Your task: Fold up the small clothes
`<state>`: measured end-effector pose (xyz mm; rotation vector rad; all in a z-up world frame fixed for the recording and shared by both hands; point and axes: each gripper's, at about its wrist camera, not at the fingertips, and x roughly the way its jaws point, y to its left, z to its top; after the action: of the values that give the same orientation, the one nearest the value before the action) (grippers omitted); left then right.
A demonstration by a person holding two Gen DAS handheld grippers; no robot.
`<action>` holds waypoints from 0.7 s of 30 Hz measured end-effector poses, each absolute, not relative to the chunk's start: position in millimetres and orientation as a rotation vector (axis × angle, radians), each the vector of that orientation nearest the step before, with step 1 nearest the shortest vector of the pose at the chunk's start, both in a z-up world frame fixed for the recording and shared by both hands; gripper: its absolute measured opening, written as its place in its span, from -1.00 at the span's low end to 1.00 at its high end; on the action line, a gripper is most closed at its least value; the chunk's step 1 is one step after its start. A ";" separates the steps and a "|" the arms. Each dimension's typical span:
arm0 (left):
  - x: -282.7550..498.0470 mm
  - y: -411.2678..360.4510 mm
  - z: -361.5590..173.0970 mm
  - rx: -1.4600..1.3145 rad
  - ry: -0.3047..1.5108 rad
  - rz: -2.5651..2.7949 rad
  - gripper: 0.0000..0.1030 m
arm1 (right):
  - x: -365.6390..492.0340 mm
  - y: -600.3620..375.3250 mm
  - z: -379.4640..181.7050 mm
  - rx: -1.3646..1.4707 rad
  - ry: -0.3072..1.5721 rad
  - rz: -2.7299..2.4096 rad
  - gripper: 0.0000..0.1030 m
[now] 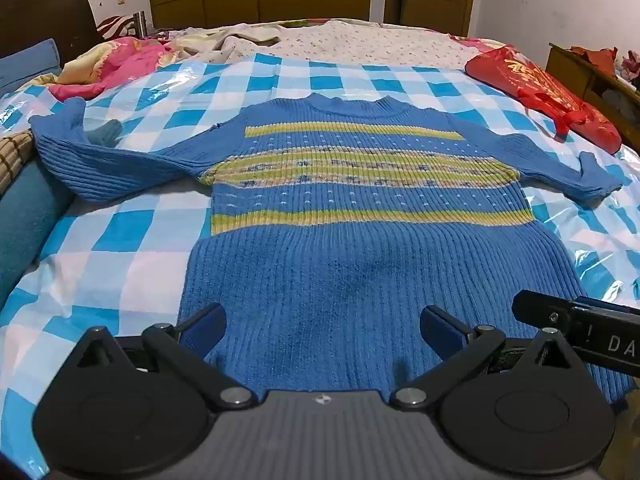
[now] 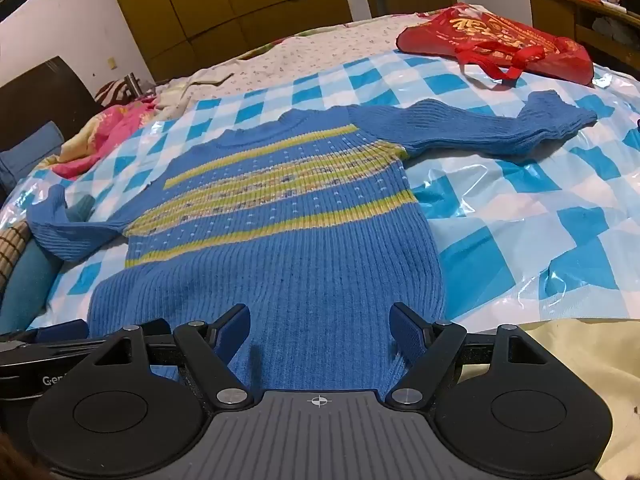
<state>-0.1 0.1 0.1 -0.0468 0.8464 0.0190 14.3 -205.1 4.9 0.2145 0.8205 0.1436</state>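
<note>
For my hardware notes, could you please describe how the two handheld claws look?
Both the left claw and right claw have matte black linkage arms with silver pivot pins, round black discs, dark blue finger pads and a ribbed grey base bearing a small crosshair mark.

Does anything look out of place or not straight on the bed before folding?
The blue striped sweater lies flat, but its left sleeve hangs over the checkered sheet's edge. A red bag lies near the other sleeve.
</note>
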 end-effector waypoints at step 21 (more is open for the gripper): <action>-0.3 -4.1 -7.2 -0.058 0.865 0.011 1.00 | 11.4 -209.8 -2.2 0.223 0.824 0.147 0.52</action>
<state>-0.3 -4.1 -7.2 -0.0578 0.8647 0.0108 11.4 -209.8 -2.2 0.2230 0.8236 0.1466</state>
